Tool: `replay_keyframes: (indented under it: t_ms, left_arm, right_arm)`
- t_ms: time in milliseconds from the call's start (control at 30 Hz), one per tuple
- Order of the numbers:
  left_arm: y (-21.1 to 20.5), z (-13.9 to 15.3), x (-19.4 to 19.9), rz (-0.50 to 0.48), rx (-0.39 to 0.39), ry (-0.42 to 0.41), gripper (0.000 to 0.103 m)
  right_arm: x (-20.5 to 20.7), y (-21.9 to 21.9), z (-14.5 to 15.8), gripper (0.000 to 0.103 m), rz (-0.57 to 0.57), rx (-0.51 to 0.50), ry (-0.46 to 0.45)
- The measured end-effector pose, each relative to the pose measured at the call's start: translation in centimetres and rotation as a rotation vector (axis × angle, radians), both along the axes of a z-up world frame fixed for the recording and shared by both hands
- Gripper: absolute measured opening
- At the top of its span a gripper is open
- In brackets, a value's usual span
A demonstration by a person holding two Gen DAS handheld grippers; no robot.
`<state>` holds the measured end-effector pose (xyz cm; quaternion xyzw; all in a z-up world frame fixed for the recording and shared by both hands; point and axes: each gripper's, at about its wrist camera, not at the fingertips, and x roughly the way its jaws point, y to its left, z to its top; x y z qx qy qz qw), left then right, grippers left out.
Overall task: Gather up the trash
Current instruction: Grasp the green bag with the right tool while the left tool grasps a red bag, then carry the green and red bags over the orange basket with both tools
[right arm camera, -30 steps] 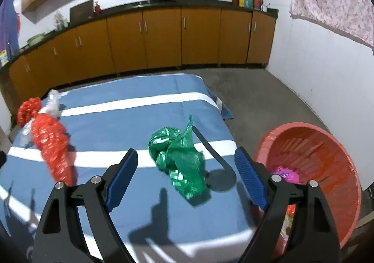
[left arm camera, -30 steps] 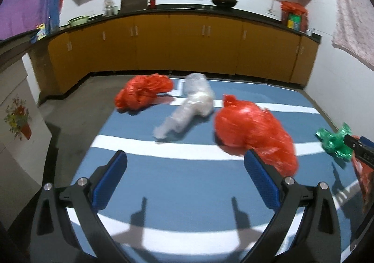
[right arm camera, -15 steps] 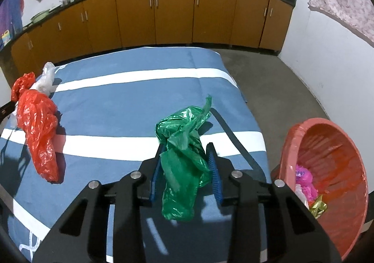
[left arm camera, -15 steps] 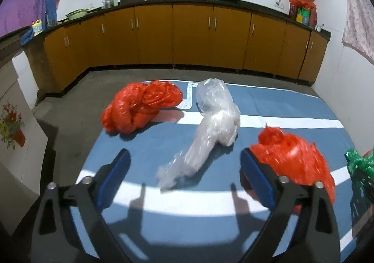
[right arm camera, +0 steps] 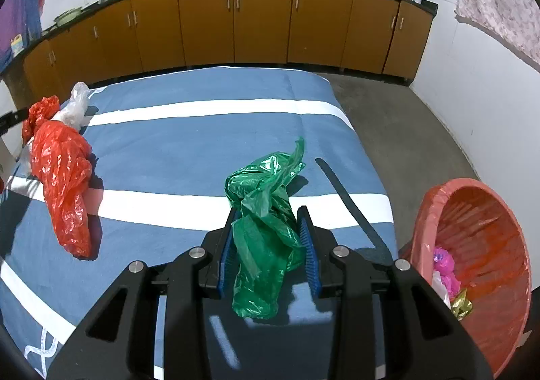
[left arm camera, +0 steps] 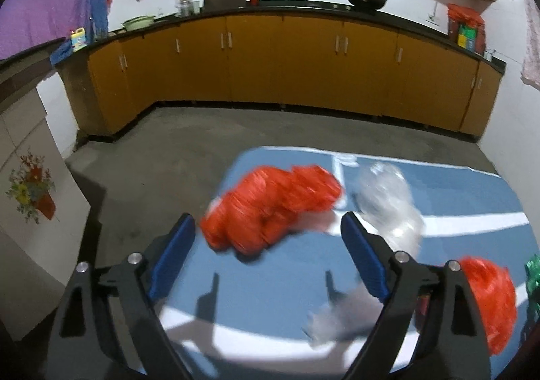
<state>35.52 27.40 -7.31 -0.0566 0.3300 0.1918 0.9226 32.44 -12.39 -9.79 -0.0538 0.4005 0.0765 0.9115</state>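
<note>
The right claw is pinching a crumpled green plastic bag: its blue pads press the bag's middle from both sides. The bag is glossy and translucent, creased all over. A twisted tip rises above the claw and a loose tail hangs below it over the blue, white-striped cloth. To the right, beside the cloth's edge, stands a red basket lined with red plastic, with pink and gold scraps in it.

The left claw is spread wide and holds nothing. Just beyond its pads lies a bunched red plastic bag, blurred, near the cloth's far corner. A clear plastic bag lies beside it on the right, and a second red bag shows behind the right finger. In the right wrist view that second bag lies long and wrinkled at the cloth's left side.
</note>
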Motion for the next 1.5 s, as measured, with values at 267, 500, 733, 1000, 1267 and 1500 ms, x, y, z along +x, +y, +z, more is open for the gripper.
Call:
replay_keyframes:
  t_ms: [267,500,733,1000,1267,1500]
  left_arm:
    - [3.4,-1.5,3.8,-0.027,-0.063,0.068,0.089]
    - [3.3,-2.8,5.4,-0.168,-0.096,0.105,0.081]
    - [3.2,-3.6,5.3,-0.228,-0.153,0.116,0.047]
    - [2.2,-1.2,1.6,-0.201,-0.185,0.051,0.045]
    - [-0.9,4.3,-4.1,-0.249,-0.171,-0.04,0.045]
    - [-6.7,8.5,-8.9,-0.343,-0.152,-0.1,0.045]
  right_arm:
    - [0.1,0.2,-0.2,0.035,-0.001,0.0,0.005]
    - [0.3,0.6,-0.2,0.035,-0.001,-0.012,0.005]
    - [0.1,0.8,-0.3,0.033,-0.002,-0.014,0.004]
    - [-1.9,0.0,1.7,0.032,-0.013,0.011,-0.03]
    - [-6.0,-2.2,5.9,0.032,-0.039,0.042,-0.118]
    - [-9.9,-5.8,9.2,0.032,-0.101,0.033,-0.189]
